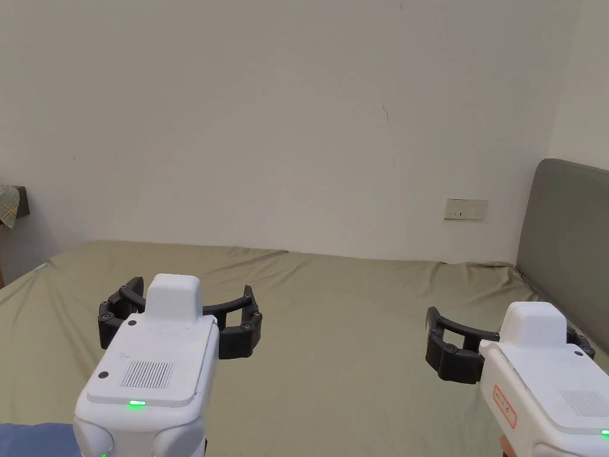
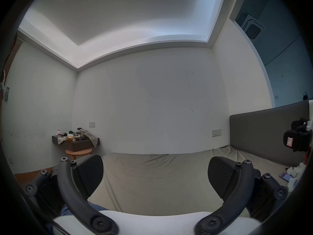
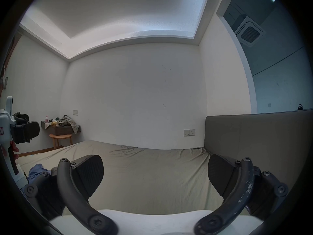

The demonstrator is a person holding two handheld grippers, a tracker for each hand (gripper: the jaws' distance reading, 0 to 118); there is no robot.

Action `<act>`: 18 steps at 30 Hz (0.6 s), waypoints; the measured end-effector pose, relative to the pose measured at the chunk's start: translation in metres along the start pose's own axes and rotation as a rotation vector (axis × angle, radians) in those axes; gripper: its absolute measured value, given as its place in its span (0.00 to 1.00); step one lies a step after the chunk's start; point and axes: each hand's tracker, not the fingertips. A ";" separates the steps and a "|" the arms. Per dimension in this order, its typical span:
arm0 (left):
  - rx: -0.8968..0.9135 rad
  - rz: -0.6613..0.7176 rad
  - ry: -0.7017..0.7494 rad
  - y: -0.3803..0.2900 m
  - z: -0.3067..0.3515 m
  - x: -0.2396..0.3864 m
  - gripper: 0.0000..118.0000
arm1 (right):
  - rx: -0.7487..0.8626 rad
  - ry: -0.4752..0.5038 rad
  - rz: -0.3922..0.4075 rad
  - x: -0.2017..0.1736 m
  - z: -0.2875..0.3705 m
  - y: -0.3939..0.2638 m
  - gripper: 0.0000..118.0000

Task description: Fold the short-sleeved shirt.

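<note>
A blue shirt [image 1: 33, 437] lies crumpled on the olive bed sheet [image 1: 345, 333] at the near left; a corner of it peeks in below my left gripper [image 1: 180, 324]. In the right gripper view the shirt [image 3: 38, 170] sits at the lower left, behind the left jaw. Both grippers hover above the sheet, level and apart. The left gripper [image 2: 155, 176] is open with nothing between its jaws. The right gripper [image 1: 514, 348] is also open and empty, its jaws [image 3: 155, 174] spread wide over bare sheet.
A grey padded headboard [image 1: 571, 238] bounds the bed on the right, with a wall socket [image 1: 465, 209] beside it. A cluttered wall shelf [image 2: 76, 138] and a round wooden stool [image 2: 78, 153] stand past the bed's left end. A phone [image 2: 285, 176] lies near the headboard.
</note>
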 end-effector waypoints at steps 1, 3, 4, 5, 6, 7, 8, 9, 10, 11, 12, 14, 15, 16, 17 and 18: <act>0.001 -0.001 0.001 0.000 0.000 0.000 1.00 | 0.000 0.003 -0.001 0.000 0.000 0.000 1.00; 0.002 -0.002 -0.001 0.000 0.000 0.000 1.00 | 0.000 0.004 -0.001 -0.001 0.001 0.000 1.00; 0.001 -0.002 -0.003 0.000 0.001 0.000 1.00 | -0.001 0.005 0.001 -0.001 0.000 0.000 1.00; -0.001 -0.004 -0.004 -0.001 0.001 0.000 1.00 | -0.003 0.005 0.003 -0.002 0.000 0.000 1.00; -0.002 -0.006 -0.004 -0.001 0.001 0.000 1.00 | -0.005 0.006 0.004 -0.002 0.000 0.000 1.00; -0.003 -0.008 -0.003 -0.001 0.001 0.001 1.00 | -0.006 0.006 0.004 -0.002 0.000 -0.001 1.00; -0.002 -0.010 -0.004 -0.001 0.002 0.001 1.00 | -0.006 0.008 0.003 -0.002 0.000 0.000 1.00; -0.001 -0.010 -0.004 -0.001 0.002 0.001 1.00 | -0.006 0.008 0.001 -0.002 0.001 0.000 1.00; -0.001 -0.010 -0.005 0.000 0.003 0.001 1.00 | -0.006 0.008 0.000 -0.002 0.001 0.000 1.00; 0.000 -0.010 -0.006 0.000 0.003 0.001 1.00 | -0.005 0.009 -0.002 -0.002 0.001 0.000 1.00; 0.000 -0.010 -0.008 0.000 0.003 0.001 1.00 | -0.006 0.009 -0.002 -0.002 0.000 0.000 1.00; 0.002 -0.011 -0.009 0.001 0.004 0.002 1.00 | -0.007 0.009 0.001 -0.002 0.000 0.000 1.00; 0.004 -0.012 -0.010 0.001 0.004 0.002 1.00 | -0.007 0.010 0.002 -0.002 0.001 0.000 1.00; 0.005 -0.011 -0.011 0.001 0.004 0.002 1.00 | -0.007 0.011 0.002 -0.002 0.001 0.000 1.00; 0.005 -0.011 -0.012 0.001 0.005 0.002 1.00 | -0.007 0.011 0.003 -0.002 0.001 0.000 1.00; 0.004 -0.012 -0.013 0.002 0.005 0.002 1.00 | -0.007 0.011 0.003 -0.003 0.001 0.000 1.00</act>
